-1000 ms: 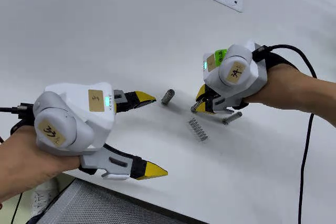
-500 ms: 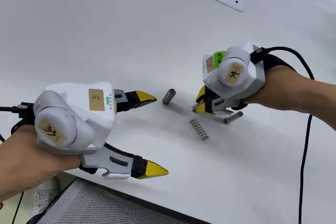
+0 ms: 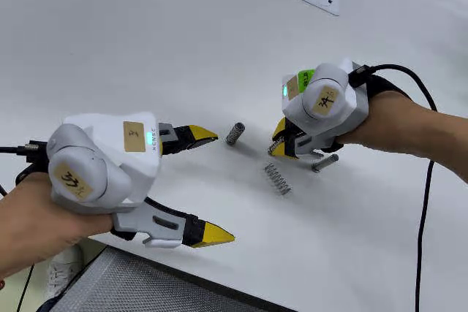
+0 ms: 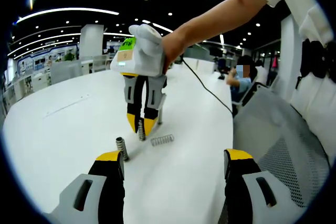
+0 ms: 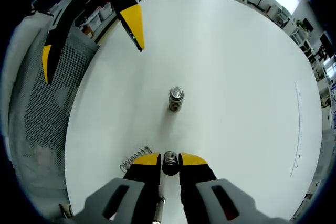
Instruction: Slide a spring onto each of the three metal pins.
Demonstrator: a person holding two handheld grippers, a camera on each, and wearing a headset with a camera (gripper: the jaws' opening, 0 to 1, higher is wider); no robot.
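Hardly anything has moved: right tongs pinch a spring-wrapped pin, left tongs gape wide.

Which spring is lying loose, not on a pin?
The long spring lying flat on the table beside the right gripper. The other two look wound round pins: the standing pin off by itself, and the held pin in the right gripper's jaws.
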